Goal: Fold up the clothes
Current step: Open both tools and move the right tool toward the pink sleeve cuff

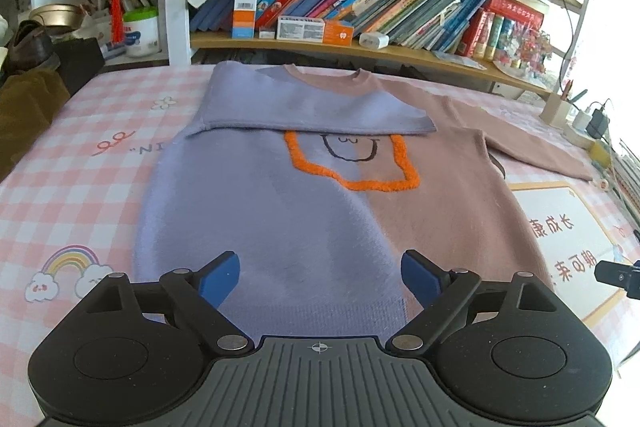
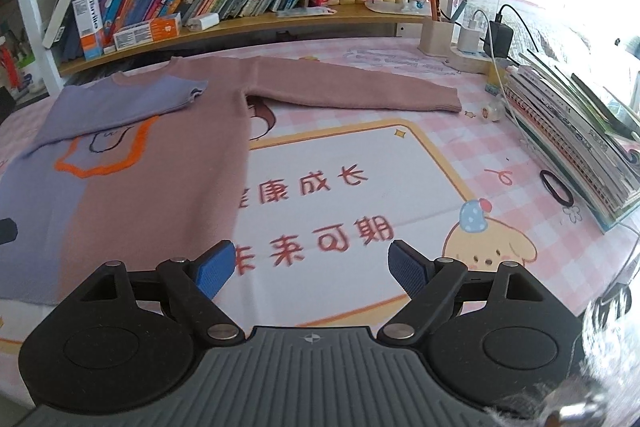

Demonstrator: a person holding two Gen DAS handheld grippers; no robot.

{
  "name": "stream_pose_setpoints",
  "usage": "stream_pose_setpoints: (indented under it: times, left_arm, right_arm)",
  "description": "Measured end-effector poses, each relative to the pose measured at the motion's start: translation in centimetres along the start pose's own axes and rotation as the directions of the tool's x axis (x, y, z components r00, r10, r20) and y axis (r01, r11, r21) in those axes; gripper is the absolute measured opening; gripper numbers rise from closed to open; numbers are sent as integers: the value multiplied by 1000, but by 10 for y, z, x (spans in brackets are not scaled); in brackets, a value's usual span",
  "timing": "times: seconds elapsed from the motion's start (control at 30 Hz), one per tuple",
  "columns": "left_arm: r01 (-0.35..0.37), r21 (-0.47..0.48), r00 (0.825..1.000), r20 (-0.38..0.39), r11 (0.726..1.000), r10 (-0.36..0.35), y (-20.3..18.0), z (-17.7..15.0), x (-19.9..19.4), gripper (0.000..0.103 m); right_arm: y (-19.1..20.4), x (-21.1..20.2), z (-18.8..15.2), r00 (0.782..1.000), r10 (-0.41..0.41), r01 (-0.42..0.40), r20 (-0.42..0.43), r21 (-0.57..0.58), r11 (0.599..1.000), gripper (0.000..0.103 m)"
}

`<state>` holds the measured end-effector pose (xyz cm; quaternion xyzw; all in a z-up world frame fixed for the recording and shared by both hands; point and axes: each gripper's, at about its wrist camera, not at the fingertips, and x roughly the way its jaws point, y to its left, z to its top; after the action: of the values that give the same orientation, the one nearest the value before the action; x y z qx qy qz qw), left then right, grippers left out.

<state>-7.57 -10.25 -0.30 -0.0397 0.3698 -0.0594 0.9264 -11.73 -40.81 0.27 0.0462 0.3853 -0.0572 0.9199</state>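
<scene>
A sweater [image 1: 280, 211], lilac on its left half and dusty pink on its right, lies flat and face up on the pink checked table cover [image 1: 80, 155]. An orange outline with a black doodle marks its chest. Its lilac sleeve [image 1: 304, 107] is folded across the chest. The pink sleeve [image 2: 352, 87] lies stretched out to the right. My left gripper [image 1: 320, 261] hovers open over the lilac hem, nothing between its blue pads. My right gripper [image 2: 311, 251] stands open over the printed mat, just right of the sweater's [image 2: 140, 195] pink side edge.
A bookshelf [image 1: 360, 7] full of books and small boxes runs along the table's far edge. On the right are a slanting stack of books [image 2: 572, 131], a black hair tie [image 2: 556, 187], a pen holder [image 2: 436, 35] and chargers [image 2: 476, 43]. Brown cloth [image 1: 28, 99] sits at the left.
</scene>
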Motion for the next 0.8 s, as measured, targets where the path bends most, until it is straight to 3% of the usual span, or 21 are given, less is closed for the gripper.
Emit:
stream_pose_setpoints:
  times: [0.43, 0.8]
  left_arm:
    - [-131, -52, 991, -11, 990, 131, -77, 16, 30, 91]
    - [-277, -136, 961, -51, 951, 272, -129, 6, 36, 91]
  right_arm:
    - [-80, 67, 56, 995, 99, -99, -22, 4, 995, 83]
    - [-151, 131, 98, 984, 169, -169, -56, -6, 986, 83]
